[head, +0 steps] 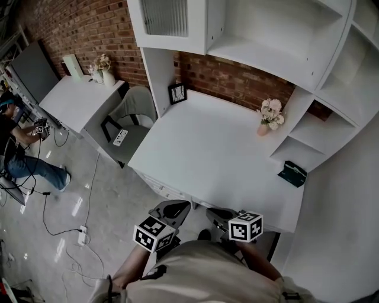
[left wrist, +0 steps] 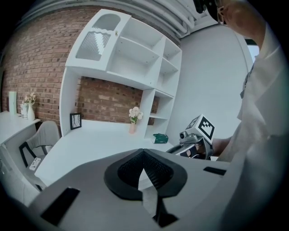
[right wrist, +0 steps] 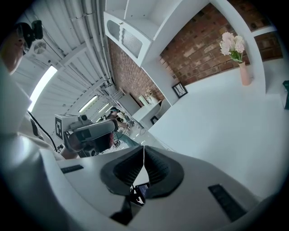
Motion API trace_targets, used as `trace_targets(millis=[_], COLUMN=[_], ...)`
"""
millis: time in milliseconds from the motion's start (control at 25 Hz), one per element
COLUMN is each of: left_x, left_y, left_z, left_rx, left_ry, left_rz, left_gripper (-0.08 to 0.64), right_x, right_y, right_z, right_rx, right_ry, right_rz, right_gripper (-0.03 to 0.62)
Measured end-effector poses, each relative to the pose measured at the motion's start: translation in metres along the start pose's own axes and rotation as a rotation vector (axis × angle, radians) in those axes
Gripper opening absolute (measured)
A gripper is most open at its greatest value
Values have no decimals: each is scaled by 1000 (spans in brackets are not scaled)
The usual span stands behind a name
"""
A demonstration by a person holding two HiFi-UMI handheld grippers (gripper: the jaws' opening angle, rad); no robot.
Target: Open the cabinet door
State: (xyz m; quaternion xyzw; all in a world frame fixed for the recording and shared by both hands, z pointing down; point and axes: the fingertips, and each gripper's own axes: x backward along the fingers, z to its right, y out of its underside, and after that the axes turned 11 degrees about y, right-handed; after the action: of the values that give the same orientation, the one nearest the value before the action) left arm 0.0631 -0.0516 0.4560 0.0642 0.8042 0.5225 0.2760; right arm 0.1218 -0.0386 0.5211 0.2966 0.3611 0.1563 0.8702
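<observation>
The cabinet door (head: 164,16), white with a ribbed glass pane, hangs closed at the top left of the white shelf unit above the desk (head: 201,154). It also shows in the left gripper view (left wrist: 95,43) and the right gripper view (right wrist: 128,38). Both grippers are low at the desk's near edge, far below the door. My left gripper (head: 172,208) (left wrist: 143,153) is shut with nothing between its pads. Just to its right, my right gripper (head: 220,214) (right wrist: 144,151) is shut and empty too. Each gripper appears in the other's view, the right gripper (left wrist: 194,144) and the left gripper (right wrist: 88,133).
On the desk stand a vase of flowers (head: 265,127), a small picture frame (head: 177,93) and a dark green box (head: 292,173). A grey chair (head: 127,115) sits left of the desk. A person (head: 18,148) sits far left, and cables and a power strip (head: 82,235) lie on the floor.
</observation>
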Motion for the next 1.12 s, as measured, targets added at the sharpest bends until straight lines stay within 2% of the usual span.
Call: trace_targets(millis=[400, 600, 800, 1120], left_x=[-31, -39, -47, -48], left_y=[-18, -22, -28, -37], left_z=[-5, -10, -17, -37], left_rx=[42, 60, 53, 31], left_ry=[-102, -131, -132, -96], left_rz=[10, 11, 15, 34], left_gripper=[15, 15, 15, 15], right_x=[4, 9, 16, 10], right_y=[-28, -52, -86, -119], right_z=[35, 51, 71, 66], right_rx=[40, 36, 37, 69], right_ry=[-71, -71, -28, -9], right_rz=[-39, -1, 71, 138], right_gripper=[28, 28, 28, 28])
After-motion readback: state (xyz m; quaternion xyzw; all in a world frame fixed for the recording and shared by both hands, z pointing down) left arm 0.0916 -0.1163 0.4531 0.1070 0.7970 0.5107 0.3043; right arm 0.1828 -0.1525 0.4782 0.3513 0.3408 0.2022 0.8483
